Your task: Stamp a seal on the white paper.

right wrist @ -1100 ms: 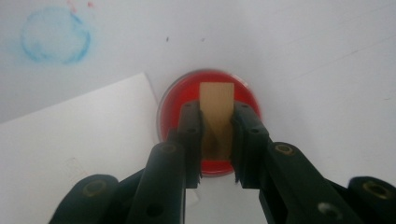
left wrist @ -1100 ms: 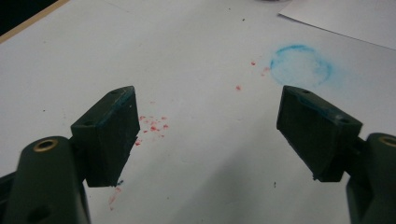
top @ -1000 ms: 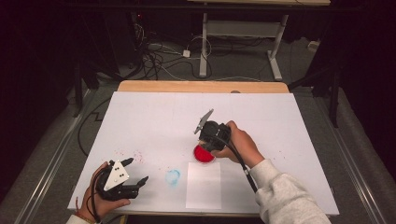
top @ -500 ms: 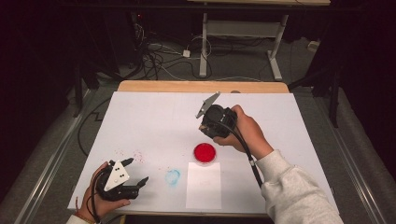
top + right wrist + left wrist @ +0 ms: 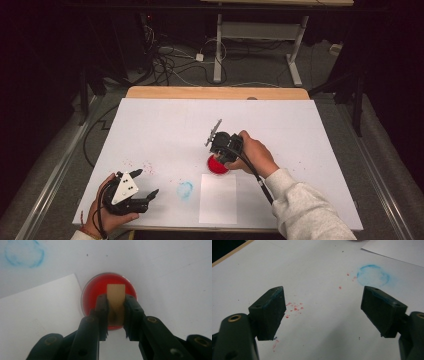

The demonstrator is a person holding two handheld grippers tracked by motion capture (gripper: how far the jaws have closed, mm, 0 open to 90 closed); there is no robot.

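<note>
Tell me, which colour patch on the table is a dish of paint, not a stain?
The red dish, round and rimmed, beneath the right gripper's wooden block. The blue ring is only a smudge.

High view overhead; gripper views (perhaps) close.

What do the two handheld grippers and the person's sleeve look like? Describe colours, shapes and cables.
Both grippers are black with blocky black jaws. The left gripper carries a pale three-cornered plate dotted with holes. The right gripper trails a black cable along a light grey sleeve. Brass-coloured rivets mark the jaw arms.
</note>
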